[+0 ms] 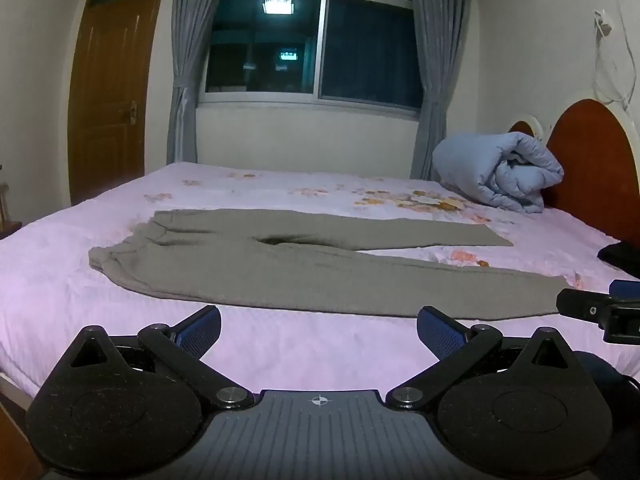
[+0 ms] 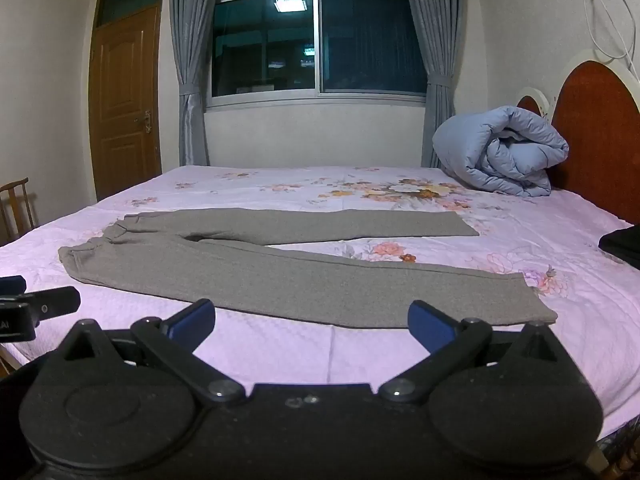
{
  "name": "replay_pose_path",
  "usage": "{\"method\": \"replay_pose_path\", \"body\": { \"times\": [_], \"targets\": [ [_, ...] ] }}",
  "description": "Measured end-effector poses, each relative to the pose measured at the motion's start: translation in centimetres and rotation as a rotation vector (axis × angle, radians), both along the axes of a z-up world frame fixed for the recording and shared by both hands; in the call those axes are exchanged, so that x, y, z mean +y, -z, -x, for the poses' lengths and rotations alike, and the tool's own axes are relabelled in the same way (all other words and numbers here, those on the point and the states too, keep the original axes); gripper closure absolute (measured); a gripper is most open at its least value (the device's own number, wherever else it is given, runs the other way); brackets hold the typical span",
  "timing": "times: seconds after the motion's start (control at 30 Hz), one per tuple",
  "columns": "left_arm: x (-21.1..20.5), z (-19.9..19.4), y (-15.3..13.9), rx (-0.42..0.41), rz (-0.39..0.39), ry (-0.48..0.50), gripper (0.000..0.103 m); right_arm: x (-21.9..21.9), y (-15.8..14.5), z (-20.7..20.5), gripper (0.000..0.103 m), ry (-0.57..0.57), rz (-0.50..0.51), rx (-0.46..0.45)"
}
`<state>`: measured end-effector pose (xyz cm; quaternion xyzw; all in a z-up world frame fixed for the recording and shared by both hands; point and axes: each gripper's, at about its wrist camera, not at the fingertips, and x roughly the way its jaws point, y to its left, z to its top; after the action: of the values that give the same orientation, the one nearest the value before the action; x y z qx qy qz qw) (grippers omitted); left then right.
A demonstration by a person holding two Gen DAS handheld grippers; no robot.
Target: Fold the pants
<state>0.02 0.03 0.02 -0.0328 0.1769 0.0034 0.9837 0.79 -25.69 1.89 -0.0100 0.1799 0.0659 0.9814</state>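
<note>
both grippers, left gripper [image 1: 319, 330] and right gripper [image 2: 311, 320], spread wide before unfolded grey pants [image 2: 256, 272]

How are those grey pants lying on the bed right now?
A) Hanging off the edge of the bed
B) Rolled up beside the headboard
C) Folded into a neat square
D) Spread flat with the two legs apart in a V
D: the grey pants lie flat on the pink floral bedsheet, waistband to the left, with sheet showing between the two legs toward their cuffs.
</note>
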Motion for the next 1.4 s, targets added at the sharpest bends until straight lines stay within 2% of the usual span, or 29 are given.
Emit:
{"method": "replay_pose_path", "body": {
  "times": [1.4],
  "targets": [
    [-0.09, 0.06, -0.12, -0.006, -0.013, 0.0, 0.0, -0.03, 0.12, -0.12, 0.006, 0.002, -0.004, 0.002]
  ]
}}
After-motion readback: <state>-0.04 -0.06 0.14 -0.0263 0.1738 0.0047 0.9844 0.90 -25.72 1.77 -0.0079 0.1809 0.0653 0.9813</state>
